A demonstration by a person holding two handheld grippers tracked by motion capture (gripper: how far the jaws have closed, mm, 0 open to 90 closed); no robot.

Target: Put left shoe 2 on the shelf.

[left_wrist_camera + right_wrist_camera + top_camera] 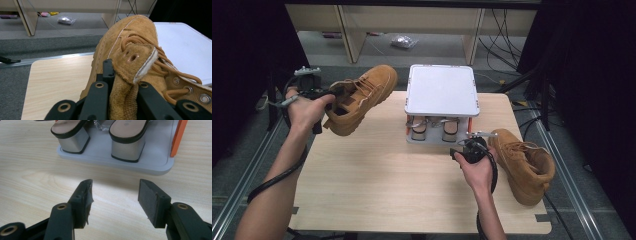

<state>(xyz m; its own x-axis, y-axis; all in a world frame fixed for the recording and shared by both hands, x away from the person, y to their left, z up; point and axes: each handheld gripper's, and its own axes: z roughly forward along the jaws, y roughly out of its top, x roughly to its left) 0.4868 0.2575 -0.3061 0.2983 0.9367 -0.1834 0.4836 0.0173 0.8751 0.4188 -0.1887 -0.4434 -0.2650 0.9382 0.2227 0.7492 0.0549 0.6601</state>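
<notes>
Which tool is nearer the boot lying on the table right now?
The right tool. It sits open just left of the boot on the table, beside its toe. The left tool is across the table, shut on the other boot, held up.

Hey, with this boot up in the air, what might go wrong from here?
The left gripper holds the raised boot only by its soft suede tongue, so it may swing or slip out. Its toe hangs close to the white rack top and may bump it.
</notes>
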